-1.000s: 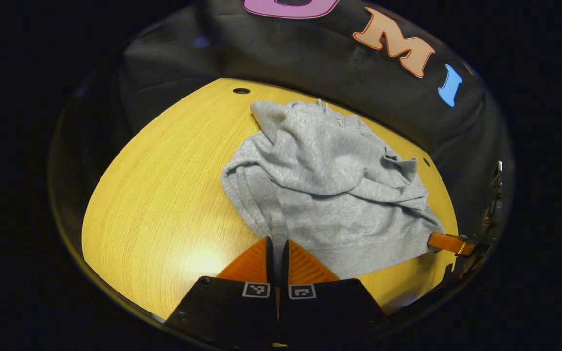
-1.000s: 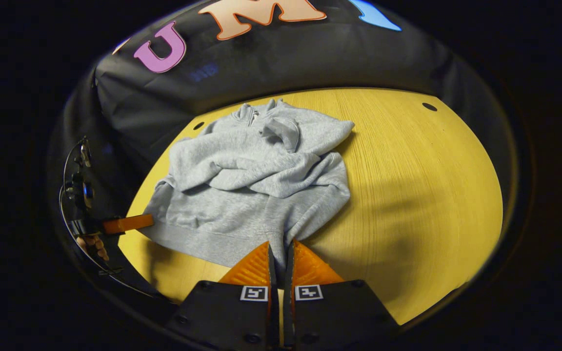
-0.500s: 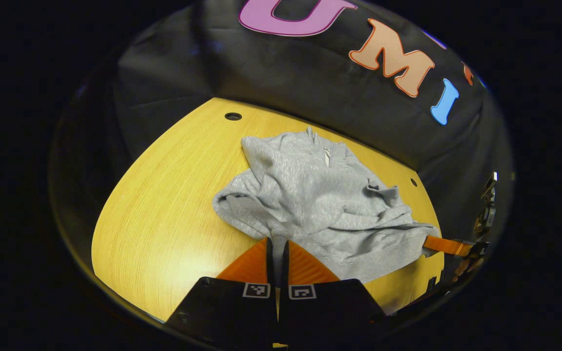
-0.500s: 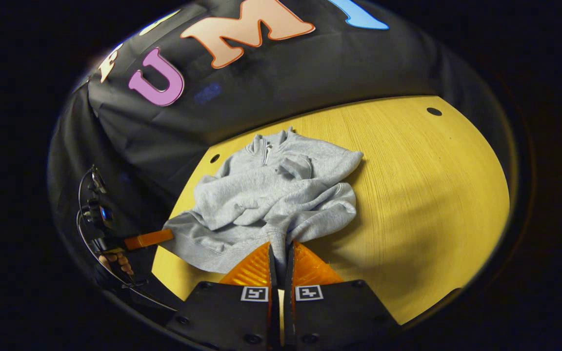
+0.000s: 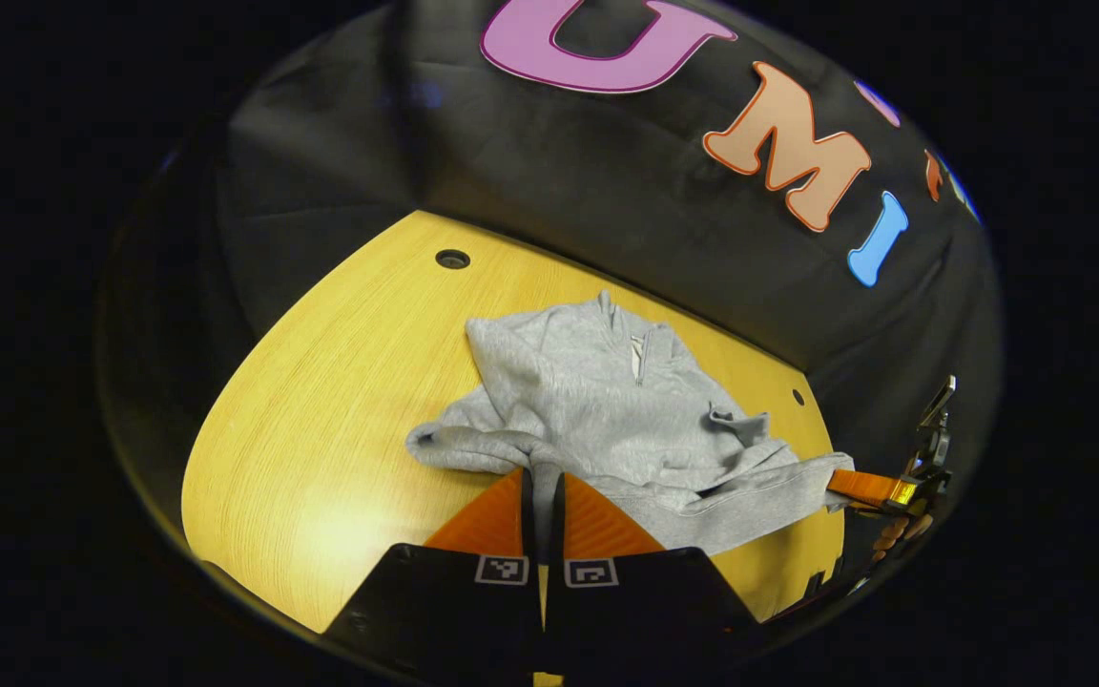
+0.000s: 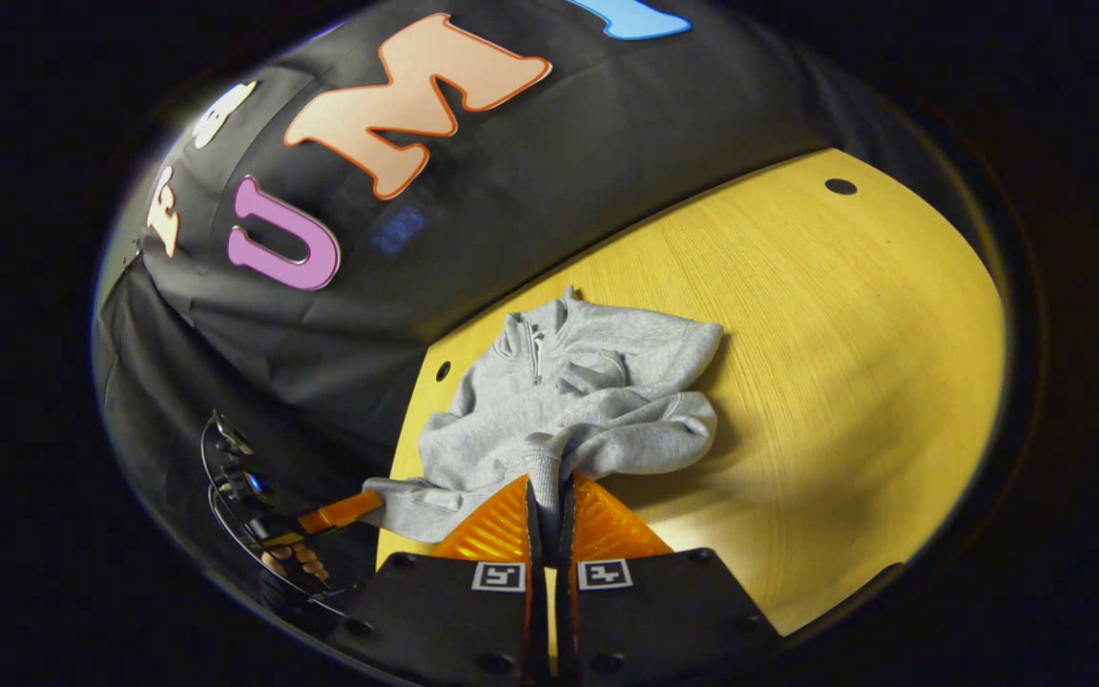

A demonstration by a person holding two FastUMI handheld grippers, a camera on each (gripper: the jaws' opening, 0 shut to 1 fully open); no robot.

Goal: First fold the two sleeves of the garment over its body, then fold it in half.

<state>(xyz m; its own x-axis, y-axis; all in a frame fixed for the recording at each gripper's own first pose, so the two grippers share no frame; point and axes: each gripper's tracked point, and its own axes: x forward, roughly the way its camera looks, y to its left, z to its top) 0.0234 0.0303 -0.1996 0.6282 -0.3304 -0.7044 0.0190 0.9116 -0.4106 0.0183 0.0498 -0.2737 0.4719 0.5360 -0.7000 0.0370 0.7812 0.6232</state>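
- Garment (image 5: 607, 420): a grey zip-neck sweatshirt lying on the yellow wooden table (image 5: 321, 401), close to the black cloth wall; its collar points toward the wall and both sleeves lie crossed over the body
- Left gripper (image 5: 542, 496): jaws pressed together on a bunch of hem fabric at one lower corner of the garment; in the right gripper view the same tool (image 6: 340, 515) appears at the far hem corner, with a hand (image 6: 297, 563) behind it
- Right gripper (image 6: 545, 501): jaws likewise pinching a fold of hem at the other lower corner; in the left gripper view it (image 5: 869, 489) sits at the hem's opposite end
- Change over the last second: the hem, which lay flat and spread near the table's front edge, is now lifted and carried toward the collar, so the visible grey area has shortened and the lower body bunches under the raised edge
- Meaning for the task: the sleeve folds appear complete, and the fold in half is judged to be well under way
- Remaining: the hem probably has to travel on to the collar (image 5: 640, 339) and be laid down level, both corners together, so that the crossed sleeves stay trapped inside
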